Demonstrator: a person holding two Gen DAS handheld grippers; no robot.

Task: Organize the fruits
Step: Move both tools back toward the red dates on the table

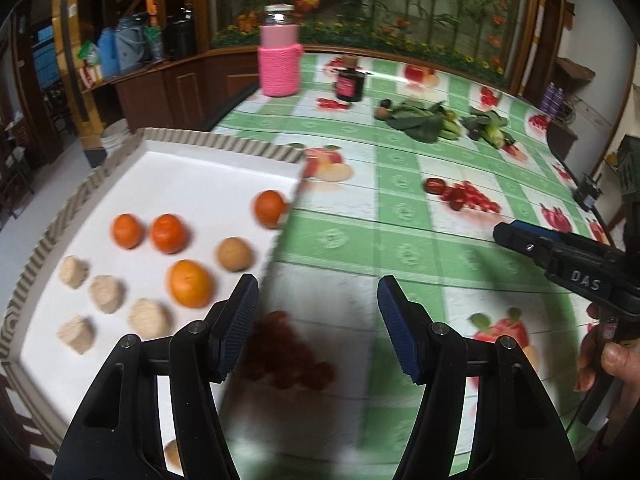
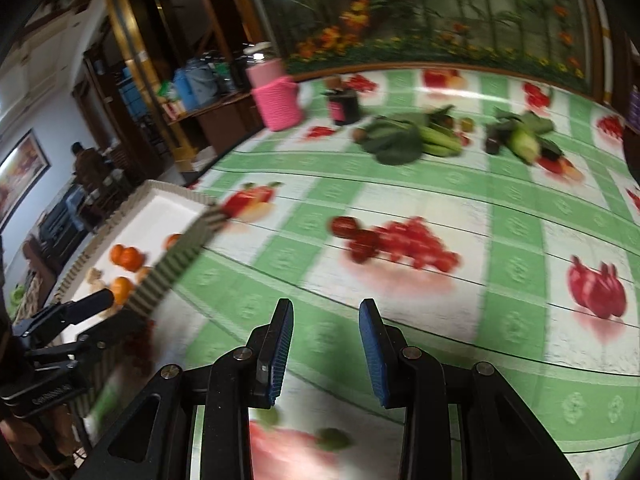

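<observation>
A white tray (image 1: 192, 176) with a corrugated rim lies on the left. It holds three oranges (image 1: 168, 233), a larger orange (image 1: 190, 283), a brown round fruit (image 1: 234, 254) and several beige lumps (image 1: 106, 293). Just right of the tray's edge, my left gripper (image 1: 316, 312) hangs open over the tablecloth with nothing between its fingers. My right gripper (image 2: 326, 344) is also open and holds nothing; it hovers over the cloth right of the tray (image 2: 168, 204). Two dark red fruits (image 2: 354, 238) lie ahead of it on a printed patch of berries.
At the far side of the green checked tablecloth (image 1: 336, 240) lie leafy greens and cucumbers (image 1: 424, 122), corn (image 1: 494, 134) and small brown fruits (image 1: 384, 112). A pink knit-covered bottle (image 1: 279, 60) and a dark jar (image 1: 350, 84) stand behind. A hand (image 1: 612, 360) holds the right gripper (image 1: 504, 234).
</observation>
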